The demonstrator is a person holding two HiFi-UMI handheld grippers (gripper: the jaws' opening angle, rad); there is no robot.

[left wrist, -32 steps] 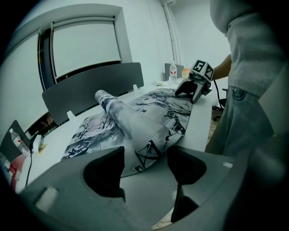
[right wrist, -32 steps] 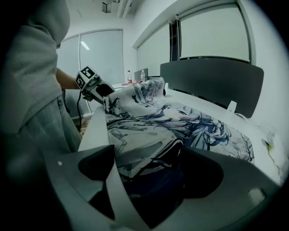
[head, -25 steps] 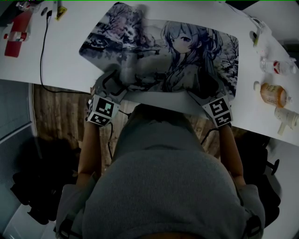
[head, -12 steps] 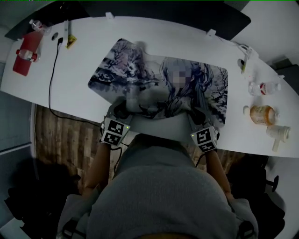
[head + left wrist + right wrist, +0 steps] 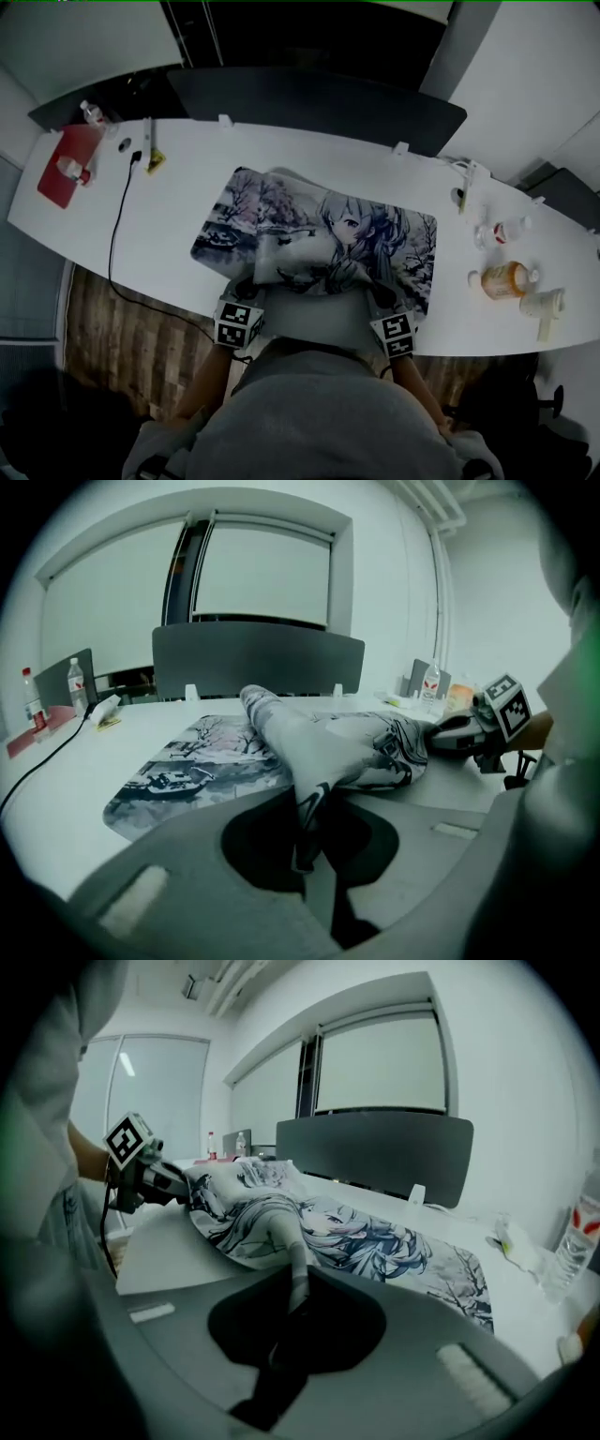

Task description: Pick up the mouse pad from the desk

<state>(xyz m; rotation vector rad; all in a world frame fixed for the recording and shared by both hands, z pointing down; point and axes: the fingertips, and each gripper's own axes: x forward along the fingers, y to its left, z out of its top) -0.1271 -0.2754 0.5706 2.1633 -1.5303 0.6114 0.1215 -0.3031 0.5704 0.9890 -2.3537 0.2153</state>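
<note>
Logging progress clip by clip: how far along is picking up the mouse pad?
Done: the left tongs and right tongs have just closed on the mouse pad's near edge. In hand: that edge is raised in two pinched folds. Left: the rest lies flat on the desk; it must be lifted clear.

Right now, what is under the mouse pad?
The white desk, where the mouse pad lies flat. The left gripper and right gripper, jaws just closed on it, lift its near edge; anything else beneath is covered.
</note>
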